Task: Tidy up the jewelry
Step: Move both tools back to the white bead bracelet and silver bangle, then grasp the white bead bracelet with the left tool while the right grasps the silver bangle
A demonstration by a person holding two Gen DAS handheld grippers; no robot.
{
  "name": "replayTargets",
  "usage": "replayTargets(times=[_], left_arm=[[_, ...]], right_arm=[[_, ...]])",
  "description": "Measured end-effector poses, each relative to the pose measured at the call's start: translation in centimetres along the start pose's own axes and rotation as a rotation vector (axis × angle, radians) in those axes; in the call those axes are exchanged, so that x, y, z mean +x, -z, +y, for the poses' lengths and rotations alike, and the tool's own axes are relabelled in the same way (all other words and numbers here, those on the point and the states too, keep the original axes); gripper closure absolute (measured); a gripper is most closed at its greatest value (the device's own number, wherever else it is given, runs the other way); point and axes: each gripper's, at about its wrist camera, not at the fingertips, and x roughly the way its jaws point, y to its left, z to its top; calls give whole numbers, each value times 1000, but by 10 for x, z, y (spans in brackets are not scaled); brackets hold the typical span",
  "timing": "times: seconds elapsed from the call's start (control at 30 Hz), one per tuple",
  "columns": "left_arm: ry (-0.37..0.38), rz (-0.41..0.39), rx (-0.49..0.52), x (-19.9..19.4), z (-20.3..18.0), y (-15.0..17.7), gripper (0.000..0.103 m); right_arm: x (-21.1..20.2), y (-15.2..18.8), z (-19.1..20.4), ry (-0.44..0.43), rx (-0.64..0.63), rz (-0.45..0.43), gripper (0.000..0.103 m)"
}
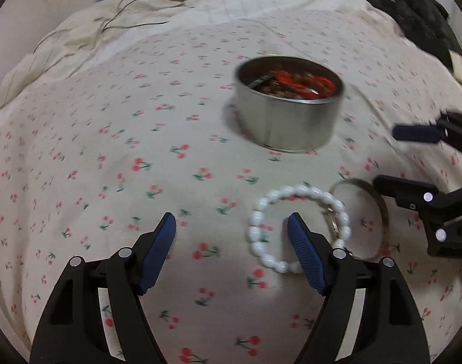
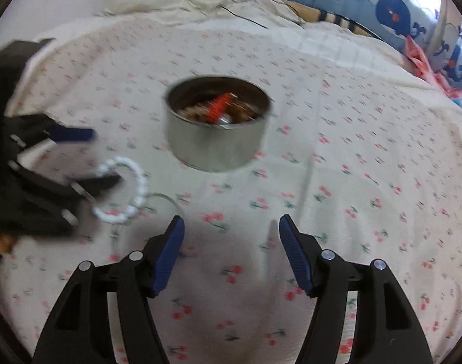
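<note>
A white bead bracelet (image 1: 258, 209) (image 2: 137, 182) lies on the cherry-print bedsheet (image 1: 109, 151). My left gripper (image 1: 231, 221) (image 2: 106, 157) is open, with one finger inside the bracelet's loop and the other outside it on the sheet. A thin silver bangle (image 1: 382, 212) (image 2: 167, 197) lies next to the bracelet, overlapping its edge. Behind them stands a round metal tin (image 1: 288, 121) (image 2: 215, 142) holding red and brown jewelry (image 1: 294, 85). My right gripper (image 2: 231, 221) (image 1: 395, 160) is open over bare sheet, close to the bangle, with nothing between its fingers.
Dark clothing (image 1: 422, 15) lies at the bed's far edge. A whale-print pillow (image 2: 392, 15) and pink cloth (image 2: 419, 60) sit at the head. A thin cable (image 1: 134, 24) runs over the rumpled cream blanket (image 1: 64, 42).
</note>
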Motion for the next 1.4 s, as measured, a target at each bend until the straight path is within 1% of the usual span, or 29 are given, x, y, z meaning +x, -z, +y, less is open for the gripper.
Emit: replayTargets(times=[0.03,0.1,0.17,0.2,0.23,0.3,0.33,0.37,0.47,0.53,0.7,0.77,0.83,0.97,1.03,1.1,1.13,1.23,1.3,1.37,1.4], left_arm=[[-2,-1,9,1,-2,0,30],[0,-1,9,1,-3,0,30],[10,3,-1,1,-2,2,30],[11,3,-2,1,-2,2,30],[10,3,0,0,-3,2,30],[4,1,7,-1,-5,2,30],[2,1,10,0,-5,1,30],[-2,0,13,-1,-6,1,30],[-12,-2,23,-1,-8,0,30],[-21,-5,30,-1,-9,0,30],[-36,-10,50,-2,-13,1,30],[-41,-12,56,-2,-15,1,30],[-42,-13,59,-2,-15,1,30],[-42,-12,57,-2,-15,1,30],[-41,-12,56,-2,-15,1,30],[-36,-10,48,-2,-14,1,29],[-34,-8,41,-2,-13,1,28],[-17,-2,18,-1,-9,1,27],[23,4,9,0,-8,1,27],[74,12,-2,1,-9,2,27],[84,13,1,2,-11,2,27]], right_arm=[[2,0,4,0,-19,7,40],[10,3,10,33,-58,41,40],[13,4,13,39,-73,54,43],[13,4,12,38,-69,55,46],[13,3,11,35,-64,59,55],[13,3,8,40,-52,65,62],[13,3,7,49,-51,66,69],[11,5,7,55,-49,66,74],[10,3,3,40,-34,66,78],[12,4,5,23,-35,70,78],[13,4,7,26,-51,71,79],[13,4,8,23,-56,71,87],[13,4,11,20,-65,73,91],[13,3,11,11,-58,74,96],[12,4,7,18,-51,78,97],[11,3,0,61,-39,77,97],[11,3,-3,63,-31,81,97],[11,3,-15,6,21,96,96],[12,4,-18,-39,46,101,91],[14,5,-16,-47,45,102,84],[14,5,-14,-35,29,102,84]])
